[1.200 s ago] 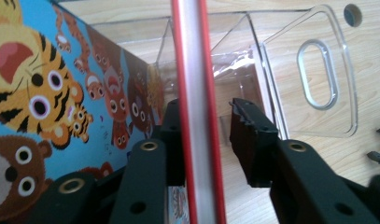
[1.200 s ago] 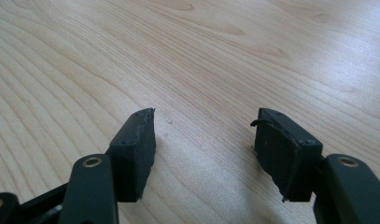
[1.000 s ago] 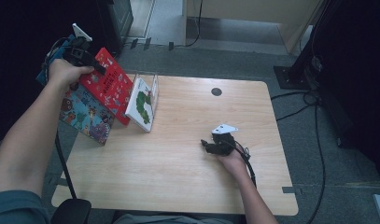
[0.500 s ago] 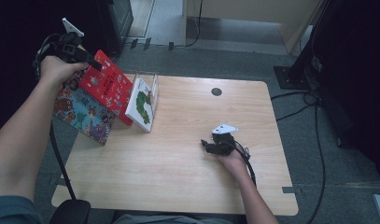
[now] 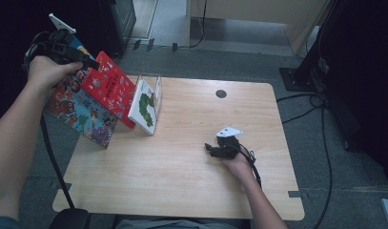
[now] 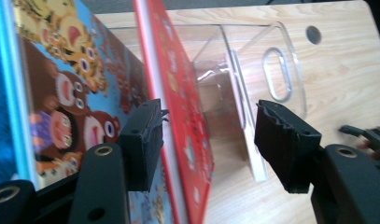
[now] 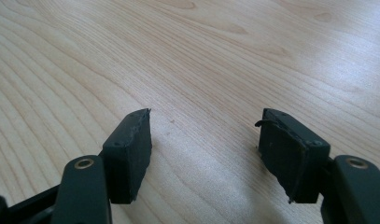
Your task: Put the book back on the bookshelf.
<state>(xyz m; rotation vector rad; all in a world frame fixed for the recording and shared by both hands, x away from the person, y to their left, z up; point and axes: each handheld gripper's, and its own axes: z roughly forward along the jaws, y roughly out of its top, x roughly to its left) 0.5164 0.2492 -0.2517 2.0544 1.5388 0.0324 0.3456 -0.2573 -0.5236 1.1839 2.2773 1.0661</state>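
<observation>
Red book point(image 6: 178, 116) sits between left gripper's point(image 6: 208, 140) just-widening jaws, released to lean by rack point(image 5: 151, 93); right gripper point(image 7: 206, 149) idles wide.

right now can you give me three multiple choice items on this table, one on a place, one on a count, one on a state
1. Where does the right gripper sit?
A. low over bare wood on the table
B. inside the clear holder
C. on the floor

2. How many books lean at the table's left end?
A. one
B. three
C. five

3. How do the left gripper jaws stand around the red book?
A. clamped on it
B. apart, the book's edge between them
C. shut with nothing near

Key: 1 A, the right gripper view has wood grain under open jaws. 2 B, the blue monster book, the red book and the white caterpillar book. 3 B, a wide gap shows beside the book.
</observation>
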